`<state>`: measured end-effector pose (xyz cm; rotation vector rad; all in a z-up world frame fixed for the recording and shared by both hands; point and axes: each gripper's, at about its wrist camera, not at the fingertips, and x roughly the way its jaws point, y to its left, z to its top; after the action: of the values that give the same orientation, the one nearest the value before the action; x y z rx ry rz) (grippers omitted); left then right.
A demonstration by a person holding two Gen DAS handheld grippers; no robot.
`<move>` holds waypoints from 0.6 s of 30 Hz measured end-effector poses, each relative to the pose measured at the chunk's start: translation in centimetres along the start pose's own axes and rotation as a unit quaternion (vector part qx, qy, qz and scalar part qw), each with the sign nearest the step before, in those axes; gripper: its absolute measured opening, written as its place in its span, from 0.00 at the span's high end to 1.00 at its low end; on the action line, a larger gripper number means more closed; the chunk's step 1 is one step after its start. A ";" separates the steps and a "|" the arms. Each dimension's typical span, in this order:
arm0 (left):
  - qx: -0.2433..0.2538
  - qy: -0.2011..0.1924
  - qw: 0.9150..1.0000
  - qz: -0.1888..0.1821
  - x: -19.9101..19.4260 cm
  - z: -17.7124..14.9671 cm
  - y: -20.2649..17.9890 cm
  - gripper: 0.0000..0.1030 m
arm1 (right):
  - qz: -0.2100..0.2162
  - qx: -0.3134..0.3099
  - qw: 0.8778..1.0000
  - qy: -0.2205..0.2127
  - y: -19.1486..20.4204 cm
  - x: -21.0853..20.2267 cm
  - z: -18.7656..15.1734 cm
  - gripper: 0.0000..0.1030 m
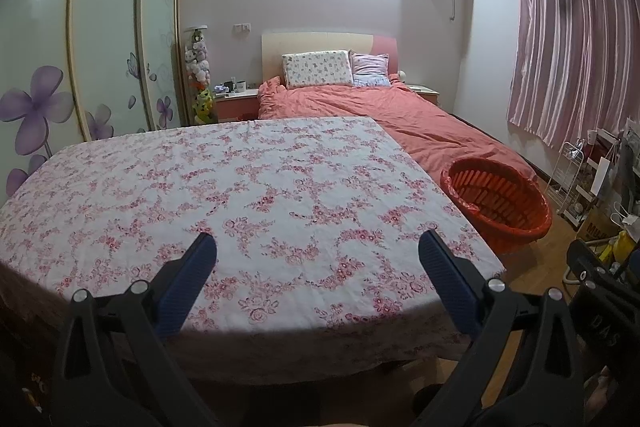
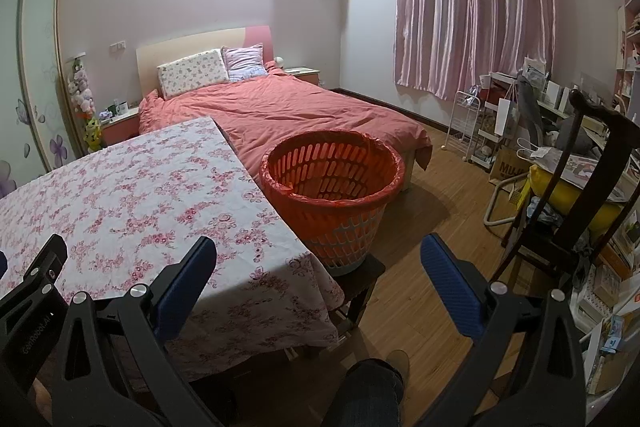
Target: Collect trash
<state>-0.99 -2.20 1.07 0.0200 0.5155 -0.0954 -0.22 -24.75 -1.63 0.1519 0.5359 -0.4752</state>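
A table under a pink floral cloth (image 1: 248,195) (image 2: 132,203) fills the foreground, and I see no trash lying on it. An orange slatted basket (image 1: 498,207) (image 2: 332,187) lined with a red bag stands on a dark stool at the table's right edge; what shows of its inside holds nothing. My left gripper (image 1: 318,247) hovers open over the near part of the cloth, nothing between its blue pads. My right gripper (image 2: 318,247) is open too, above the table's near right corner, just short of the basket.
A bed with a red duvet (image 2: 280,107) lies beyond the table. A dark wooden chair (image 2: 576,195) and cluttered shelves (image 2: 500,123) stand on the right, with wooden floor (image 2: 436,227) between them and the basket. A person's knee (image 2: 372,387) shows below.
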 end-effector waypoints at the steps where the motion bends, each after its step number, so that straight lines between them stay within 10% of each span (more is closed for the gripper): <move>1: 0.000 0.000 1.000 0.000 0.0 0.0 0.0 0.04 | 0.000 0.000 1.000 0.000 0.0 0.0 0.0 0.02; 18: -0.001 0.002 1.000 0.000 0.1 -0.1 0.0 0.04 | 0.000 0.000 1.000 0.000 -0.1 0.0 0.0 0.02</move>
<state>-0.90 -2.20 0.94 0.0182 0.5200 -0.0950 -0.25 -24.79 -1.64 0.1522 0.5354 -0.4747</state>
